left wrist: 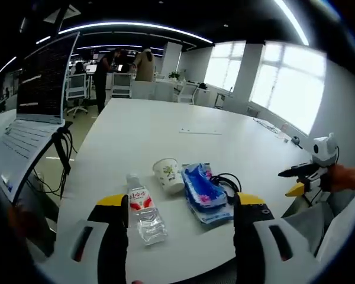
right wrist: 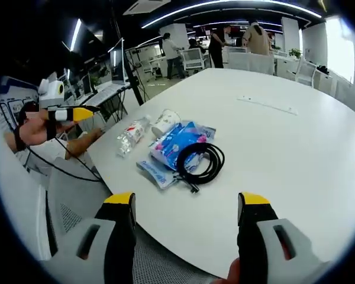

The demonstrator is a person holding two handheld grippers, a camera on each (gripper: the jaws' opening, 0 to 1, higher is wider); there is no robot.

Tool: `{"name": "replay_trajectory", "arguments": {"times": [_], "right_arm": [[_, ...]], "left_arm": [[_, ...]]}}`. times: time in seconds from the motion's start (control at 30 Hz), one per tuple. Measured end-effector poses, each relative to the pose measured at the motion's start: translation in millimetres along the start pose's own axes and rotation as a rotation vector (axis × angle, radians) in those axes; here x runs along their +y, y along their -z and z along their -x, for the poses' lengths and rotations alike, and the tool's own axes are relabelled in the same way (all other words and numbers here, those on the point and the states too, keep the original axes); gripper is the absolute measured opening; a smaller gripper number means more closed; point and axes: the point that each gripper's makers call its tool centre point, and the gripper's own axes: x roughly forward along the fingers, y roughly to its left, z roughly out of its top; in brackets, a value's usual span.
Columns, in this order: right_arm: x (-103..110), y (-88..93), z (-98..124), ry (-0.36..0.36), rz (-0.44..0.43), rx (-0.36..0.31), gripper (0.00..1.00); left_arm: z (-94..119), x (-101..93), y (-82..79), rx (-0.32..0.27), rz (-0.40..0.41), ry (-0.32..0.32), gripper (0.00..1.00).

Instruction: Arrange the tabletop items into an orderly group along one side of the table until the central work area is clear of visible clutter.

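Tabletop items, namely water bottle (left wrist: 147, 214), paper cup (left wrist: 167, 174), blue tissue packs (left wrist: 203, 192) and black cable coil (right wrist: 199, 161), already grouped near one tabletop (left wrist: 165, 130) edge, centre bare; left gripper (left wrist: 180, 207) and right gripper (right wrist: 187, 204) jaws wide, holding nothing; little apparently remains

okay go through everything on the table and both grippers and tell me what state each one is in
Water bottle: lying on its side, cap on.
Paper cup: tipped over on its side.
Blue tissue pack: lying flat beside the cup.
Black cable: coiled, resting partly on the tissue pack.
Left gripper: open, holding nothing.
Right gripper: open, holding nothing.
White table: bare across the middle.
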Motion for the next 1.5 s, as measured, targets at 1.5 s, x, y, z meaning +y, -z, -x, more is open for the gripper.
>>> {"name": "replay_trajectory", "arguments": {"times": [1.5], "right_arm": [[4,3.5,1,0.019,-0.044,-0.029,0.68]], "left_arm": [[4,0.6,6.8,0.008,0.017,0.031,0.72]]}}
